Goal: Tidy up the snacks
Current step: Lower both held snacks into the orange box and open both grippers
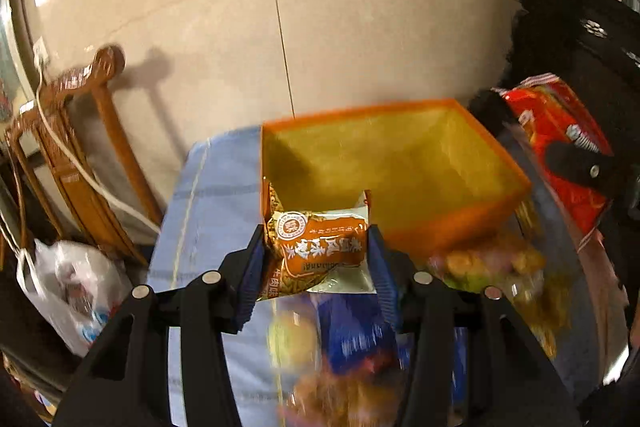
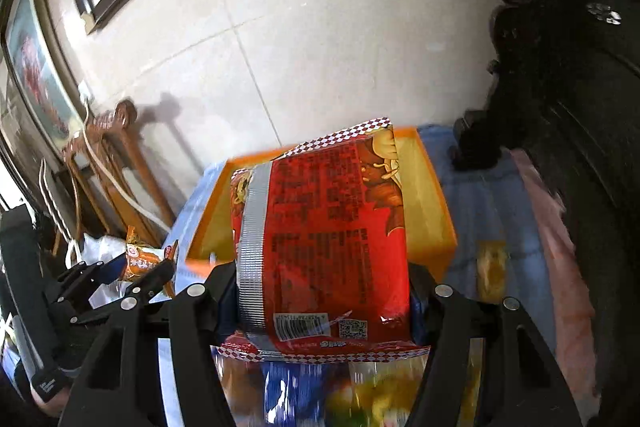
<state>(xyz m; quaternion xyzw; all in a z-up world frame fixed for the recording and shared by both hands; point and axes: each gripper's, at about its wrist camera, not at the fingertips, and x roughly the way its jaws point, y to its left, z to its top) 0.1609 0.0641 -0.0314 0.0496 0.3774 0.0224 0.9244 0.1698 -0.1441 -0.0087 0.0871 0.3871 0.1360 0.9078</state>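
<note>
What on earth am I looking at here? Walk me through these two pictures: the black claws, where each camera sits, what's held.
No robot: a person holds two handheld tools, each with a camera looking along its fingers. The left wrist view shows the left gripper clamping a small orange snack packet at the near wall of an orange bin. The right wrist view shows the right gripper holding a large red snack bag before that bin. More snacks lie blurred on the blue cloth.

Warm indoor light, glossy wall (image 1: 340, 27) glare (motion-blurred foreground, fisheye-bent edges)
</note>
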